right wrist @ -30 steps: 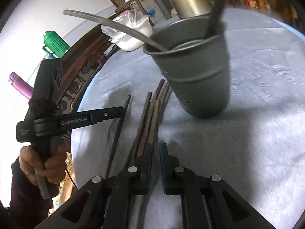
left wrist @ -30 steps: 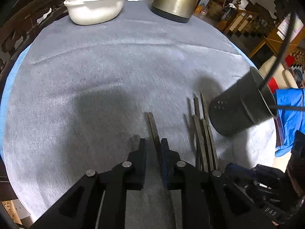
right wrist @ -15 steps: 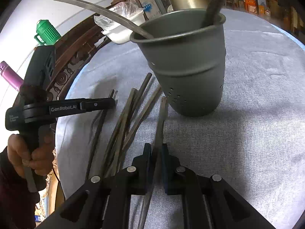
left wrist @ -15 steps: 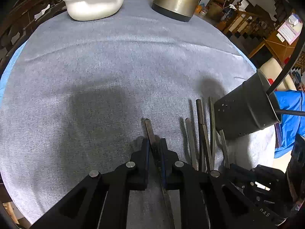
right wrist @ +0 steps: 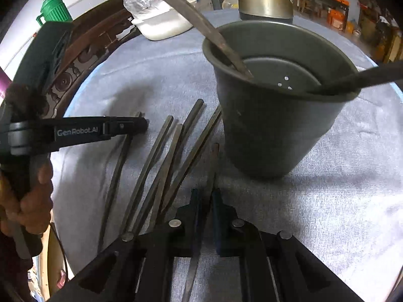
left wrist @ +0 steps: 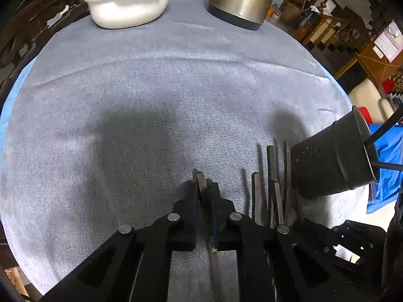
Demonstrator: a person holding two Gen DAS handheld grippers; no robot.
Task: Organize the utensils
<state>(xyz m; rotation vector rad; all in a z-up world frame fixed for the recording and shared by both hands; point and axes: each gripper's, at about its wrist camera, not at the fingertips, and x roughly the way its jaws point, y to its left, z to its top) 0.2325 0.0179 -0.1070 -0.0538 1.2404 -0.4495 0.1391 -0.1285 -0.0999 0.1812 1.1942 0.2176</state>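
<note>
In the left wrist view my left gripper (left wrist: 204, 186) has its jaws closing the last bit onto one dark chopstick (left wrist: 200, 177), and the pads press on it just above the cloth. Several loose chopsticks (left wrist: 272, 166) lie to its right beside the grey holder cup (left wrist: 332, 161). In the right wrist view my right gripper (right wrist: 205, 193) is likewise closing tight on another chopstick (right wrist: 214, 153), whose tip points at the holder cup (right wrist: 272, 130). Two utensil handles (right wrist: 191, 17) lean in that cup. The left gripper (right wrist: 141, 125) shows at the left, over the loose chopsticks (right wrist: 163, 156).
A grey-blue cloth (left wrist: 151, 88) covers the round table. A white dish (left wrist: 126, 12) with a plastic bag and a metal kettle (left wrist: 241, 0) stand at the far edge. A carved wooden chair back (right wrist: 83, 70) and a person's hand (right wrist: 32, 201) are at the left.
The left jaws have closed onto the lone chopstick. The right gripper has swung right with one chopstick drawn out of the bunch, closer to the cup.
</note>
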